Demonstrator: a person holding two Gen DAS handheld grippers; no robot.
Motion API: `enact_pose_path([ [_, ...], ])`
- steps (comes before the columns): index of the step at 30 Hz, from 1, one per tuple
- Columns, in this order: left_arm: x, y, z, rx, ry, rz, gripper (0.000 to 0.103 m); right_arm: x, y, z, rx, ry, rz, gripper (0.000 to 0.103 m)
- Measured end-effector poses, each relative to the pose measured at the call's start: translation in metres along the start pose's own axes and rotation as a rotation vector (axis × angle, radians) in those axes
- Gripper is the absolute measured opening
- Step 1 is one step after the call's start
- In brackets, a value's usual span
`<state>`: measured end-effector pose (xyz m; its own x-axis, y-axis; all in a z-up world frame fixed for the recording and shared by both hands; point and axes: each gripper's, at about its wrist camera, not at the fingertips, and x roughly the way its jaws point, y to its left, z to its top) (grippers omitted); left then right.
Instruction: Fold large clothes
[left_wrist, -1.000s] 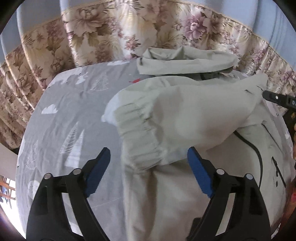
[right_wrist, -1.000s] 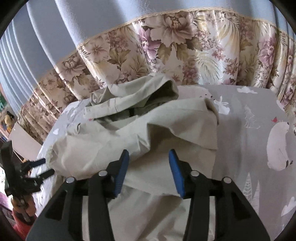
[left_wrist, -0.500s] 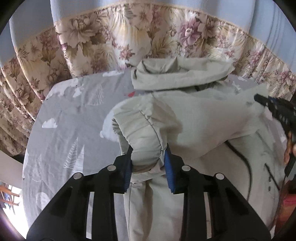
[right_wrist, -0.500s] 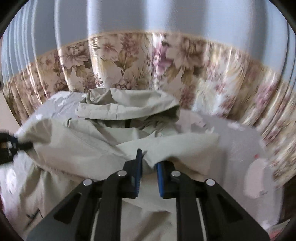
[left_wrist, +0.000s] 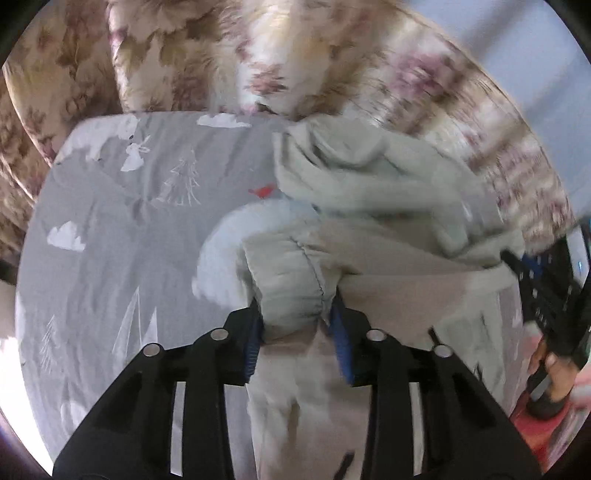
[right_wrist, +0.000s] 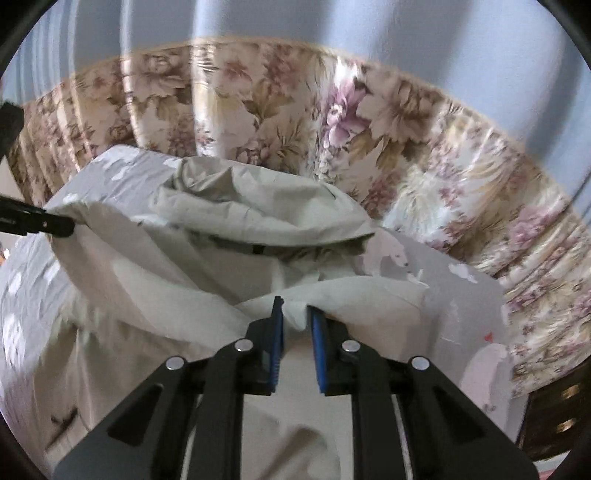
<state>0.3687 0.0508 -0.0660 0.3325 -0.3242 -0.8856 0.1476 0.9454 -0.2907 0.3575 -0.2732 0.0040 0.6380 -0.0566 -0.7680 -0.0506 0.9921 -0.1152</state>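
Clearly the left tool (left_wrist: 295, 325) clamps the elastic cuff (left_wrist: 291, 288) of the pale hooded jacket (right_wrist: 229, 258), its jaws having just eased apart a little; the right tool (right_wrist: 295, 325) pinches a fold of the other sleeve, jaws narrow. The bulky cuff could slip free as both sleeves lift, or the hood may bunch. The jacket lies on a grey bed sheet (left_wrist: 110, 229) printed with trees, apparently rumpled, with a floral curtain (right_wrist: 295, 122) behind.
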Motion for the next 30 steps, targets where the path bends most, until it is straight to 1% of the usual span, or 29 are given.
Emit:
enact_pose_path([
  [1,0.006,0.008,0.012,-0.018,-0.012,0.002,0.054,0.007,-0.001,0.004,0.022,-0.007,0.003,0.015],
  [2,0.007,0.013,0.02,-0.03,-0.03,0.011,0.061,0.015,-0.003,0.008,0.043,-0.01,0.01,0.015],
  [3,0.007,0.021,0.03,-0.053,-0.059,0.03,0.073,0.026,-0.008,0.012,0.079,-0.011,0.035,0.015],
  [4,0.005,0.025,0.034,-0.067,-0.074,0.037,0.079,0.032,-0.011,0.013,0.11,-0.009,0.058,0.015],
  [6,-0.007,0.034,0.039,-0.089,-0.128,0.046,0.081,0.042,-0.026,0.013,0.202,0.002,0.144,0.017],
  [7,-0.016,0.036,0.039,-0.087,-0.157,0.067,0.085,0.041,-0.03,0.012,0.225,-0.004,0.17,0.019],
  [8,-0.025,0.038,0.038,-0.074,-0.189,0.101,0.088,0.038,-0.035,0.01,0.239,-0.014,0.196,0.026],
  [9,-0.034,0.039,0.035,-0.055,-0.216,0.131,0.094,0.034,-0.041,0.007,0.253,-0.026,0.214,0.034],
  [10,-0.044,0.041,0.032,-0.037,-0.247,0.165,0.097,0.027,-0.05,0.005,0.281,-0.042,0.239,0.037],
  [11,-0.051,0.043,0.029,-0.035,-0.267,0.188,0.097,0.021,-0.058,0.003,0.309,-0.058,0.271,0.044],
  [12,-0.058,0.047,0.024,-0.037,-0.288,0.206,0.099,0.014,-0.065,0.001,0.336,-0.076,0.306,0.054],
  [13,-0.063,0.047,0.014,-0.018,-0.303,0.202,0.099,0.005,-0.072,-0.002,0.362,-0.102,0.328,0.058],
  [14,-0.064,0.045,0.009,0.001,-0.304,0.199,0.099,-0.004,-0.078,-0.005,0.37,-0.128,0.325,0.063],
  [15,-0.062,0.042,0.001,0.028,-0.301,0.202,0.099,-0.011,-0.081,-0.006,0.366,-0.149,0.308,0.066],
  [17,-0.05,0.026,-0.023,0.122,-0.294,0.255,0.099,-0.022,-0.084,-0.012,0.339,-0.167,0.254,0.067],
  [18,-0.046,0.022,-0.03,0.15,-0.296,0.277,0.099,-0.025,-0.084,-0.018,0.324,-0.168,0.232,0.067],
  [19,-0.038,0.013,-0.041,0.203,-0.306,0.322,0.099,-0.024,-0.085,-0.02,0.318,-0.164,0.229,0.068],
  [20,-0.031,0.005,-0.047,0.246,-0.317,0.35,0.099,-0.022,-0.085,-0.024,0.309,-0.155,0.229,0.068],
  [21,-0.026,0.001,-0.051,0.272,-0.324,0.356,0.099,-0.018,-0.085,-0.029,0.299,-0.141,0.227,0.068],
  [23,-0.016,-0.008,-0.052,0.301,-0.33,0.339,0.099,-0.007,-0.086,-0.037,0.289,-0.109,0.205,0.068],
  [27,-0.002,-0.016,-0.034,0.304,-0.379,0.31,0.099,0.009,-0.092,-0.054,0.292,-0.069,0.151,0.068],
  [29,0.007,-0.017,-0.024,0.309,-0.377,0.234,0.099,0.018,-0.097,-0.061,0.297,-0.047,0.144,0.068],
  [30,0.01,-0.018,-0.022,0.303,-0.37,0.213,0.098,0.022,-0.1,-0.064,0.304,-0.037,0.152,0.068],
])
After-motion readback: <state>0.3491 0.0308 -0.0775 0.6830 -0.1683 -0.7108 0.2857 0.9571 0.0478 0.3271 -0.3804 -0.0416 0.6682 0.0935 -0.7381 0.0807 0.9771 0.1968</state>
